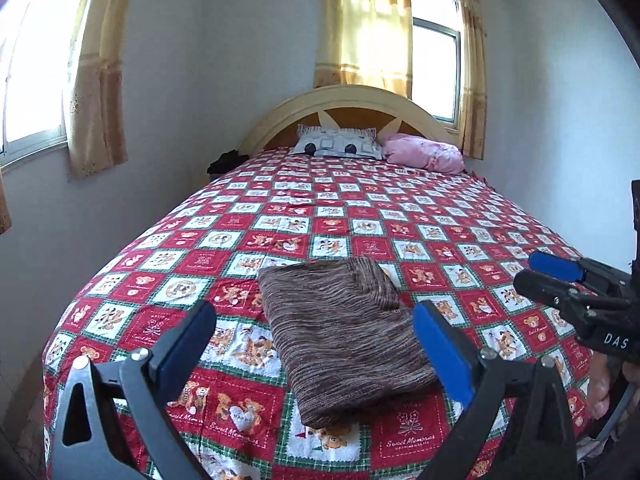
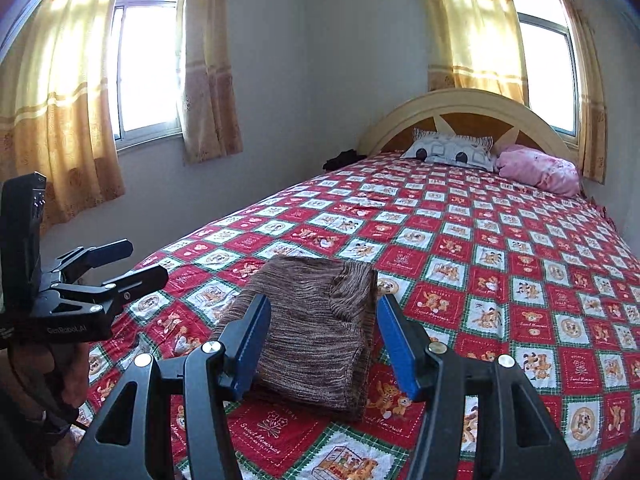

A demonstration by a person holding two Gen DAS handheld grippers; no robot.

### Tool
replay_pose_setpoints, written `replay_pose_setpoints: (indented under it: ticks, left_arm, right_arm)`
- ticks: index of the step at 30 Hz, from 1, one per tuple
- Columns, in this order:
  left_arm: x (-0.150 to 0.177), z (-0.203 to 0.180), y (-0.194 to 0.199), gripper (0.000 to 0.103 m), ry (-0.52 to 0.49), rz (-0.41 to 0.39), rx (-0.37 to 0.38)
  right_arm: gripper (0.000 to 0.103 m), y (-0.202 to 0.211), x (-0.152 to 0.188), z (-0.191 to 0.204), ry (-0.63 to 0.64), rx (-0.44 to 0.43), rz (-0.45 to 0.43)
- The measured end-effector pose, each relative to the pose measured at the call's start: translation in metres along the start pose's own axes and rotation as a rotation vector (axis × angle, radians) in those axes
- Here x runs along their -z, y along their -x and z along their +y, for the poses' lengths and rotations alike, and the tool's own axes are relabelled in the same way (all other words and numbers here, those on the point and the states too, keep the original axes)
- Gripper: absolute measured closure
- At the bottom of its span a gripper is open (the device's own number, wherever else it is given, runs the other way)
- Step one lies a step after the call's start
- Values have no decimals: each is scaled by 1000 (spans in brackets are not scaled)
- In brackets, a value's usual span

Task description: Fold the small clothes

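Note:
A brown striped knit garment (image 1: 344, 340) lies folded into a compact rectangle near the foot of the bed; it also shows in the right wrist view (image 2: 316, 332). My left gripper (image 1: 316, 316) is open and empty, held just above and in front of the garment, its blue pads to either side. My right gripper (image 2: 324, 308) is open and empty too, hovering at the garment's near end. In the left wrist view the right gripper (image 1: 544, 272) shows at the right edge. In the right wrist view the left gripper (image 2: 140, 260) shows at the left edge.
The bed is covered by a red, white and green patchwork quilt (image 1: 360, 216). A grey patterned pillow (image 1: 340, 144) and a pink pillow (image 1: 424, 152) lie by the arched headboard (image 1: 348, 100). Curtained windows (image 2: 144, 64) stand on two walls. A dark object (image 1: 226, 160) sits left of the bed.

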State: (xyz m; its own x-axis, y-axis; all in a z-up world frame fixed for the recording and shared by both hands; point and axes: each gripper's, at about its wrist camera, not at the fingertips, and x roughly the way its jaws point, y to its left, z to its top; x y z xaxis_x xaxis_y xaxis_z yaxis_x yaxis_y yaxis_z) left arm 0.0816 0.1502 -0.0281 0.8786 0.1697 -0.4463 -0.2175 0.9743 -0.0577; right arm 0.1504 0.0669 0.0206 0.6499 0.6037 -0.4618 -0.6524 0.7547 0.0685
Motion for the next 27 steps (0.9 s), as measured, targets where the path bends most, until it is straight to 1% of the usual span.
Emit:
replay_pose_setpoints:
  ticks: [5, 18, 25, 27]
  left_arm:
    - [2, -3, 4, 2, 12, -8, -2]
    - [2, -10, 7, 2, 1, -7, -1]
    - [2, -11, 8, 2, 1, -9, 1]
    - [3, -12, 8, 0, -2, -10, 0]
  right_arm:
    - [46, 4, 0, 0, -10, -1, -13]
    - [45, 6, 3, -2, -18, -10, -3]
    - [45, 12, 4, -7, -32, 8, -23]
    - [45, 16, 4, -8, -36, 15, -37]
